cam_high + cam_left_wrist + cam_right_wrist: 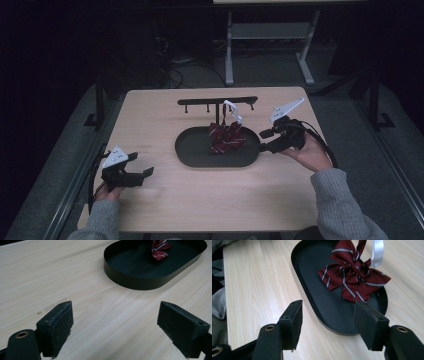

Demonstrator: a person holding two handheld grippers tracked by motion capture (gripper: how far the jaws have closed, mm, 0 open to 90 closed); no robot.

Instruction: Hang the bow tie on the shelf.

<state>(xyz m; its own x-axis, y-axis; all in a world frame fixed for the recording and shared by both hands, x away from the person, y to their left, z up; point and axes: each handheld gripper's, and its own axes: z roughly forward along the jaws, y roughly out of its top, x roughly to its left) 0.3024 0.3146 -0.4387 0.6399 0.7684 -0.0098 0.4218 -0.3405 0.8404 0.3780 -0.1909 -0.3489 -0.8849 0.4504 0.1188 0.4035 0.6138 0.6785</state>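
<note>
A tray (200, 155) sits at the middle of the table (165, 210). In the tray, toward its right half, lies a bow tie (226, 137), and a strap (233, 111) runs up from it to a rack (217, 101) that stands just behind the tray, toward the table's far edge. The left gripper (141, 174) is over the near left part of the table, well left of the tray, with bare tabletop between its 2 jaws. The right gripper (265, 141) is at the tray's right end, its 2 jaws just beside the rim and right of the bow tie.
</note>
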